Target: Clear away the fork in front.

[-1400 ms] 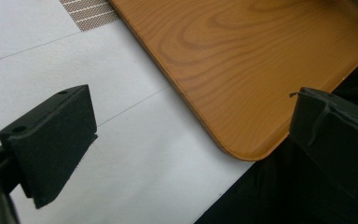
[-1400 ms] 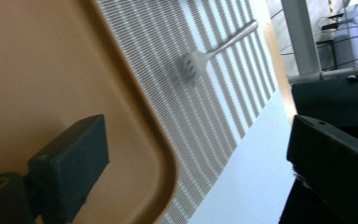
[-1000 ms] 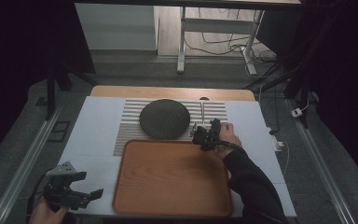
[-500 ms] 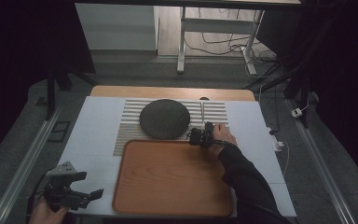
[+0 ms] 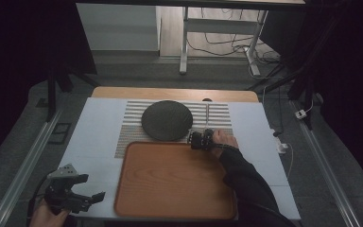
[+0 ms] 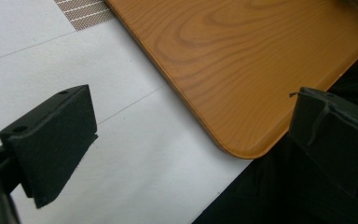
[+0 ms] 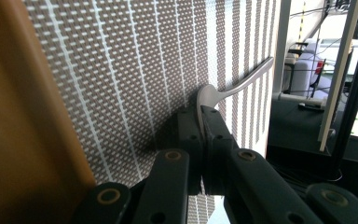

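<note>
right hand-held gripper (image 7: 200, 128) clamped on spoon (image 7: 235, 88) bowl end (thin grip) | left hand-held gripper (image 6: 186, 140) wide, idle | risk: spoon pivots, slips onto placemat (image 7: 135, 70)

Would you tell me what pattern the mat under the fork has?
The mat is brown weave with white stripes, clearest in the right gripper view.

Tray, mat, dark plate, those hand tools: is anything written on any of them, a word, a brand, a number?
None can be read.
Tray: bare wood grain.
Mat: woven stripes, no text.
Plate: plain and dark.
Left tool and right tool, shut on a metal utensil: black, unmarked.
</note>
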{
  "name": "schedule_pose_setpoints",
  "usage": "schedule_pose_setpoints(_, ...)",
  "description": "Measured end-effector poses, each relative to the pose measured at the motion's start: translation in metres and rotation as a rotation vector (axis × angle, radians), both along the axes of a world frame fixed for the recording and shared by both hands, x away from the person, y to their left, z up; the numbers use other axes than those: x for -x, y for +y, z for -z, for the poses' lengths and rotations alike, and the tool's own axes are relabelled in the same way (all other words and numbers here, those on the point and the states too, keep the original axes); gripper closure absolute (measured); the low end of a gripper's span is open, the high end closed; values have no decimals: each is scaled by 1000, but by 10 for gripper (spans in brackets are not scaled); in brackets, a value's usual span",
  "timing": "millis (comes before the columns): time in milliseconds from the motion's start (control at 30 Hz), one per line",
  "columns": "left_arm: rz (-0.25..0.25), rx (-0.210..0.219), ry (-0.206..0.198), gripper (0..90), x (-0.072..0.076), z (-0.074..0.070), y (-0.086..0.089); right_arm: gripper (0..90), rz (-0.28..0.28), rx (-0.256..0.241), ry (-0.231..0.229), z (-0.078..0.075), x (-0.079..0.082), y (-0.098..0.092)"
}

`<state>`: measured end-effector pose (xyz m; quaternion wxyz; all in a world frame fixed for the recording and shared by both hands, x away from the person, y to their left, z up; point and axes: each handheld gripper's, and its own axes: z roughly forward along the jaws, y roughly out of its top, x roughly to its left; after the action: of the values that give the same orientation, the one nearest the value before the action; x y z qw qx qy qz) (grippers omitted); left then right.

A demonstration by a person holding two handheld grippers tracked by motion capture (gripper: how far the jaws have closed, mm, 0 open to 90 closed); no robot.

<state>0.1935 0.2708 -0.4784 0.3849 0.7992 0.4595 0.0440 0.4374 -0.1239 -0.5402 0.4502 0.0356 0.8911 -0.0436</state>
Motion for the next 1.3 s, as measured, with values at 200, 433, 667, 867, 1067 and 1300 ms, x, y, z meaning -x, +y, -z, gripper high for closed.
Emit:
schedule_pose_setpoints(200, 1, 0, -4, 8, 0, 0, 0, 888, -14, -17, 43, -10, 5, -3)
schedule_pose_setpoints(433, 2, -1, -7, 7, 1, 0, 0, 889, -28, -62, 11, -25, 20, -7)
schedule_pose_setpoints(667, 3, -4, -10, 7, 1, -1, -1, 888, -44, -137, 89, -46, 37, -13)
schedule_pose_setpoints(867, 4, -3, -15, 4, 1, -1, -1, 888, -56, -212, 102, -63, 55, -18)
schedule_pose_setpoints(1067, 15, -11, -23, 0, 2, -1, -2, 888, -72, -312, 130, -78, 75, -26)
schedule_pose_setpoints(1300, 28, 6, -29, 0, 3, -2, -1, 889, -74, -471, 201, -93, 96, -36)
